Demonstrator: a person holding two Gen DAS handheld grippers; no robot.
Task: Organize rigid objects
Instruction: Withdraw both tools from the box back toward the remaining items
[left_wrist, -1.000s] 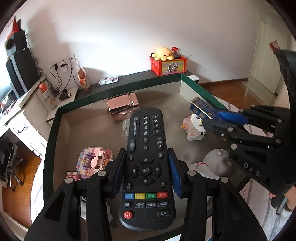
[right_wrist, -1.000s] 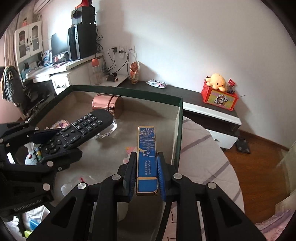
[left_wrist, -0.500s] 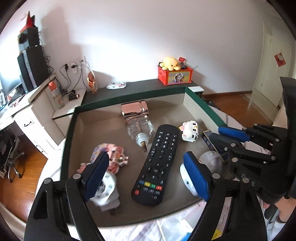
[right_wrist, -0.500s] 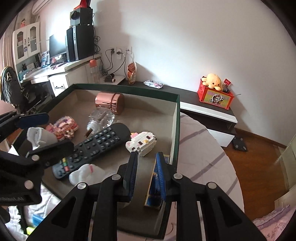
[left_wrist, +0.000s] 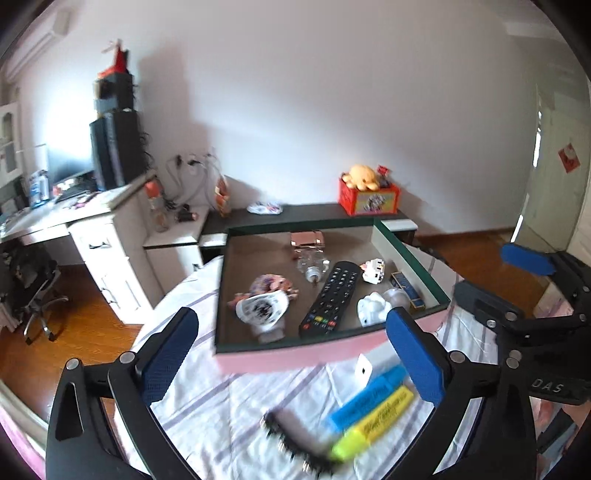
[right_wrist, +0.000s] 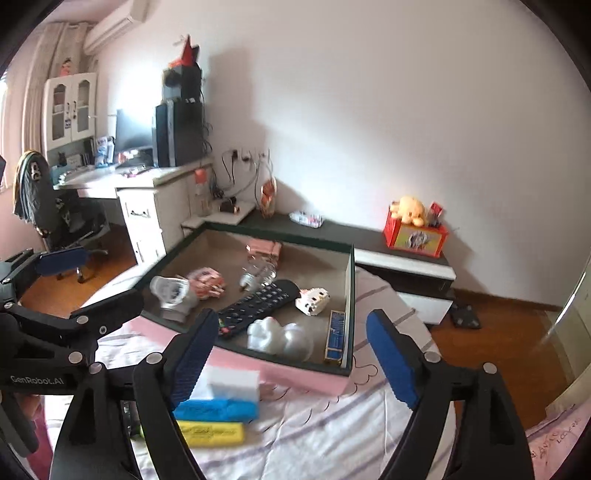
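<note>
An open box (left_wrist: 410, 254) (right_wrist: 350, 288) with dark green rim lies on the bed. In it lie a black remote (left_wrist: 330, 299) (right_wrist: 258, 306), a narrow blue box (left_wrist: 408, 290) (right_wrist: 335, 336) by the right wall, a white block toy (left_wrist: 373, 270) (right_wrist: 312, 300), a glass bottle (left_wrist: 312, 266), a pink block toy (left_wrist: 271, 286) and white items. My left gripper (left_wrist: 291, 354) is open and empty, back above the bed. My right gripper (right_wrist: 293, 363) is open and empty too. A blue highlighter (left_wrist: 369, 397) (right_wrist: 216, 410), a yellow highlighter (left_wrist: 373, 422) (right_wrist: 210, 434) and a white block (right_wrist: 232, 382) lie on the bedsheet.
A dark comb-like thing (left_wrist: 295, 435) lies on the striped sheet by the highlighters. A white desk (left_wrist: 92, 236) and office chair (left_wrist: 33, 284) stand left. A dark shelf behind the box carries a red toy box (left_wrist: 369, 197) (right_wrist: 413, 236).
Both grippers opened, left the remote and the blue box inside the box, and pulled back and up, so the bedsheet with the highlighters now shows.
</note>
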